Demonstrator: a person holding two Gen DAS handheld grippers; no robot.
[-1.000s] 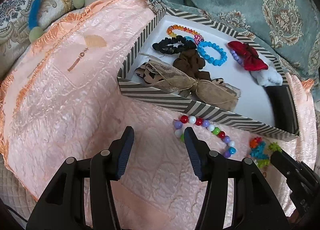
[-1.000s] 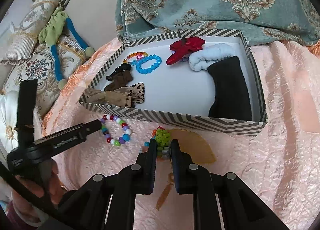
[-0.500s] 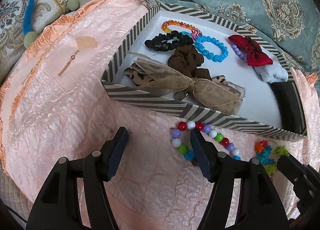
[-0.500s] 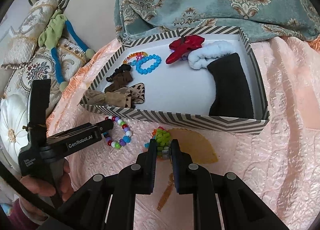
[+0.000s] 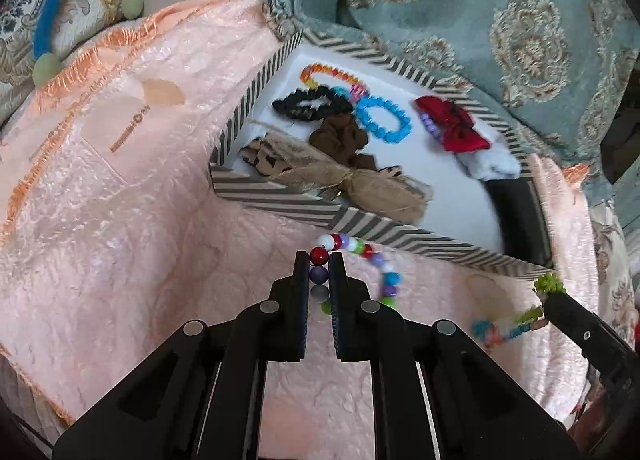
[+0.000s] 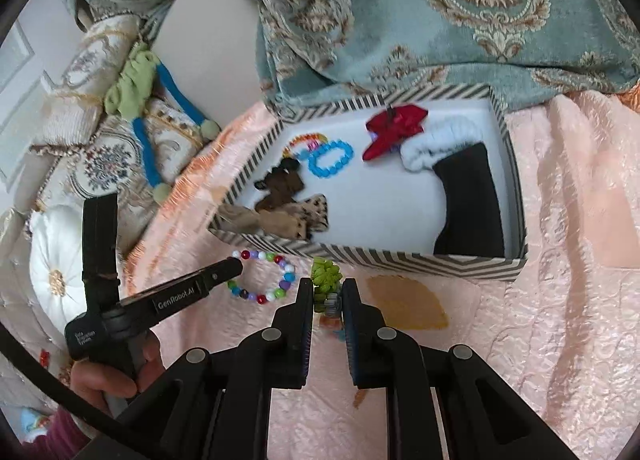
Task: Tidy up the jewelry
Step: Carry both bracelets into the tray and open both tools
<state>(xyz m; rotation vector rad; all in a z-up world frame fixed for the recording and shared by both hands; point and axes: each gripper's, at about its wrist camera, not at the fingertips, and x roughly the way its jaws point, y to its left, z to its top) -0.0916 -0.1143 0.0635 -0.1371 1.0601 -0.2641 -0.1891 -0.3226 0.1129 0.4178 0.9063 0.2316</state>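
A bracelet of mixed coloured beads point(image 5: 390, 279) lies on the pink quilt just in front of the striped box point(image 5: 280, 205). My left gripper point(image 5: 319, 260) is closing, its jaws pressing on the bracelet's red and purple beads. From the right wrist view, the left gripper point(image 6: 236, 262) touches the bead bracelet point(image 6: 285, 284) at its left side. My right gripper point(image 6: 325, 288) is shut on a green, blue and orange woven bracelet point(image 6: 325, 272), which hangs from its tip point(image 5: 554, 296) in the left wrist view.
The white-floored striped box point(image 6: 400, 258) holds a blue bead bracelet point(image 5: 384, 119), a red bow point(image 5: 456, 125), black and brown scrunchies, a burlap bow point(image 5: 360, 183) and black and white bands. A teal patterned blanket point(image 5: 520, 39) lies behind it; cushions at the left.
My left gripper's jaws, open beside the bead bracelet before, have closed on its beads. My right gripper has risen a little, lifting the woven bracelet off the quilt.
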